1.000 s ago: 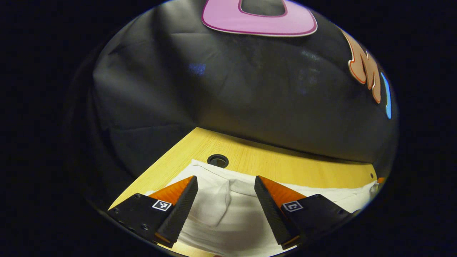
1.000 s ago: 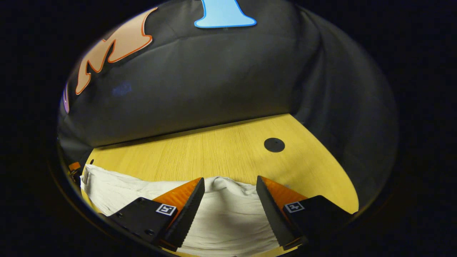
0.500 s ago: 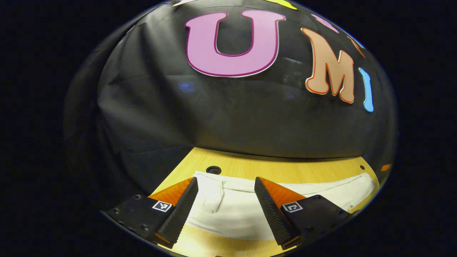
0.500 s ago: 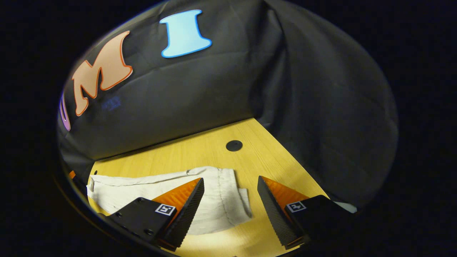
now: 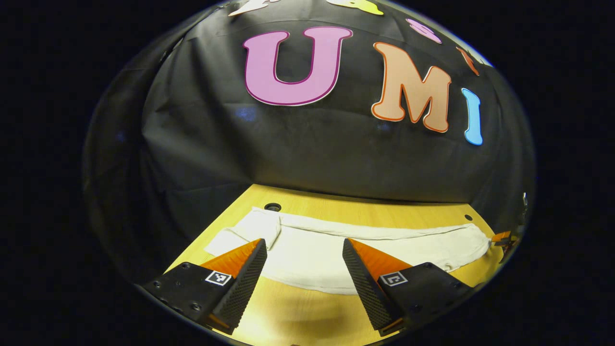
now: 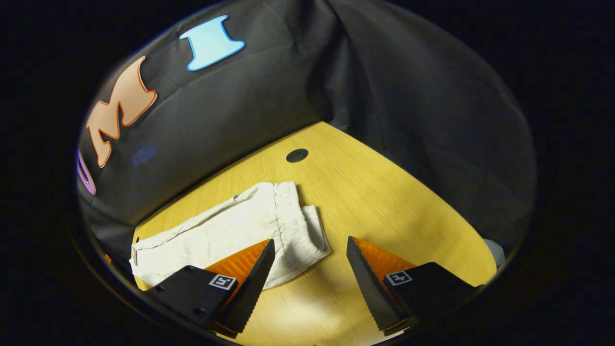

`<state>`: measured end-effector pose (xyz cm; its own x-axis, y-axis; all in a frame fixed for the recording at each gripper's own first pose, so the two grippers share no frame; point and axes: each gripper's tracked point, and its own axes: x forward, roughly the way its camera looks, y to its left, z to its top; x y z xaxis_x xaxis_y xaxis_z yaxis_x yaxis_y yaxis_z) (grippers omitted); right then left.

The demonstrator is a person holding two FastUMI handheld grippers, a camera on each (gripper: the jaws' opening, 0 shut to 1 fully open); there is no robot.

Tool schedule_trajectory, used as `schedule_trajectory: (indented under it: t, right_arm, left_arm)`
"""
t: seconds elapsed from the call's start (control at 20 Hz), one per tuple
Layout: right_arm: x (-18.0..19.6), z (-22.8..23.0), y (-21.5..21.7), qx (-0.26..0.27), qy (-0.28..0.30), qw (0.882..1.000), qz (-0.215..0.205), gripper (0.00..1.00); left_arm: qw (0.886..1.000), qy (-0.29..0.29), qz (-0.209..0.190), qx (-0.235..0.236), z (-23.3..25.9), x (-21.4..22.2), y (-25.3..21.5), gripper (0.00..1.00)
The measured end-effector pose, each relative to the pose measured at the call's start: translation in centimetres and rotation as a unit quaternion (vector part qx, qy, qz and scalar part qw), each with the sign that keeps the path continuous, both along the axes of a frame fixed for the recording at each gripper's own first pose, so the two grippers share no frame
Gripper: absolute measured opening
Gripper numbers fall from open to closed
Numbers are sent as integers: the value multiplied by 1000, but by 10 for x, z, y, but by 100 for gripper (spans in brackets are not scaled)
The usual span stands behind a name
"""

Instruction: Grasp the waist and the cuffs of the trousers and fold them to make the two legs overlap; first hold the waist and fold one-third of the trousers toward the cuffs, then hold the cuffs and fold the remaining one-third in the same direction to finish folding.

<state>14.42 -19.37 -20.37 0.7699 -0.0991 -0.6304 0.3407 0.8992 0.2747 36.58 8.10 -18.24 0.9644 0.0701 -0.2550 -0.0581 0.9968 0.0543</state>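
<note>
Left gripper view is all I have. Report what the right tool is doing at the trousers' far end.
Observer: The right tool is open and holds nothing; it hangs above the table just off the end of the trousers.
Operator: Describe how that end lies.
Observer: The two layers are not flush: the lower layer sticks out past the stitched band of the upper one.

Matt, creased cloth trousers (image 5: 336, 250) on smooth wood-grain table (image 6: 384, 192)
</note>
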Motion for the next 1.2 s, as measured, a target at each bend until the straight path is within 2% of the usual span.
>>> schedule_trajectory:
  t: [0.1, 0.15, 0.25, 0.3, 0.35, 0.4, 0.45, 0.5, 0.55, 0.65, 0.7, 0.8, 1.0, 1.2]
  right_arm:
    - [1, -10, 6, 17, 3, 1000, 1, 96]
    - [3, -13, 9, 22, 2, 1000, 1, 92]
    - [6, -16, 12, 33, -1, 999, -3, 92]
    - [9, -14, 15, 45, -7, 999, -6, 96]
    - [12, -16, 17, 54, -12, 998, -16, 87]
    - [14, -18, 19, 62, -16, 998, -23, 94]
    - [16, -20, 17, 61, -20, 997, -30, 93]
    - [13, -23, 14, 62, -17, 997, -37, 81]
    - [15, -29, 12, 67, -14, 997, -42, 62]
    - [14, -26, 15, 80, -14, 996, -44, 53]
    - [16, -20, 13, 82, -20, 995, -48, 45]
    - [19, -13, 13, 86, -31, 994, -51, 17]
    - [21, 4, 18, 68, -42, 996, -34, 16]
    - [22, 42, 29, 44, -74, 996, -23, 16]
  left_arm:
    - [1000, 0, 4, 10, 1, 1, 0, 95]
    - [1000, 1, 5, 16, 1, 1, -2, 95]
    - [1000, 3, 7, 24, 1, 2, -2, 95]
    - [1000, -1, 10, 21, 3, 2, -2, 95]
    - [1000, -8, 8, 15, 5, 2, -4, 96]
    - [1000, -12, 7, 9, 8, 2, -5, 95]
    - [1000, -13, 6, 5, 8, 1, -5, 95]
    - [1000, -15, 6, 6, 10, 2, -4, 95]
    - [1000, -16, 4, 8, 7, 4, -5, 95]
    - [1000, -16, 3, 12, 5, 6, -6, 95]
    - [1000, -17, 1, 12, 5, 6, -7, 95]
    - [1000, -20, 2, 9, 4, 6, -6, 95]
    - [1000, -22, 7, -5, 5, 8, -7, 95]
    - [1000, -24, 10, -9, 5, 8, -1, 95]
